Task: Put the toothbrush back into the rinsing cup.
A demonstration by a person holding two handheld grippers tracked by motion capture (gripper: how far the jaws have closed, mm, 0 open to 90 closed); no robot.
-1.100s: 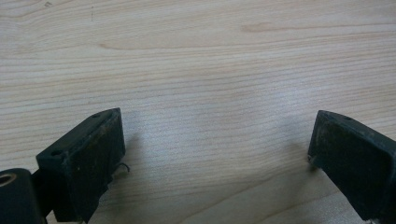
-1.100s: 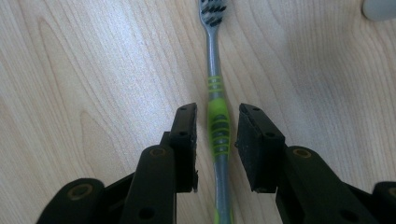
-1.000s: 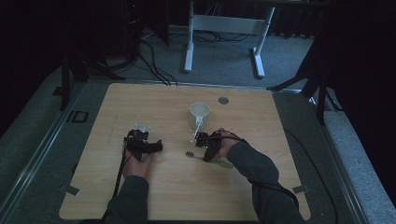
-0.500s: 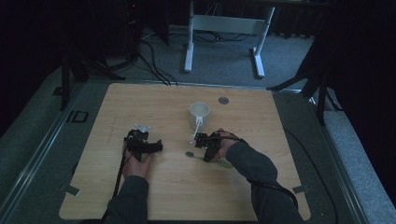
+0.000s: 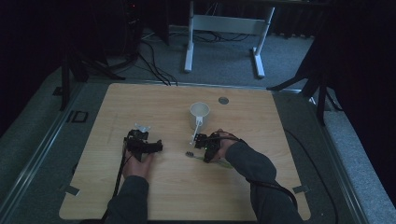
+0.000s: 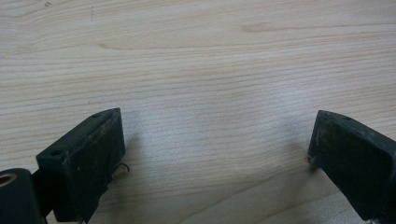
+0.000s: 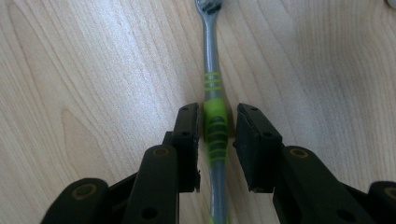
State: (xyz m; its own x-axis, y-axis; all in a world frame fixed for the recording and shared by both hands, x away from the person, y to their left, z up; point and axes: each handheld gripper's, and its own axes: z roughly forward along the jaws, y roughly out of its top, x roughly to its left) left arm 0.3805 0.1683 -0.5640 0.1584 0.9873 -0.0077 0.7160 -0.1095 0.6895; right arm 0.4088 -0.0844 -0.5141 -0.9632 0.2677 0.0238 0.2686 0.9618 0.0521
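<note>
1. Right gripper [image 7: 217,116]: straddles the green-and-grey toothbrush [image 7: 210,60] at the green grip part of its handle; jaws narrowed close on both sides, one pad against the handle, a thin slit left at the other; not clamped yet.
2. Toothbrush: lies flat on the wooden table [image 6: 187,46], head pointing away from the jaws, a little to the person's side of the white cup [image 5: 199,114] and apart from it.
3. Left gripper [image 6: 215,135]: rests on the table well to the left, jaws spread wide, nothing but bare wood between them.
</note>
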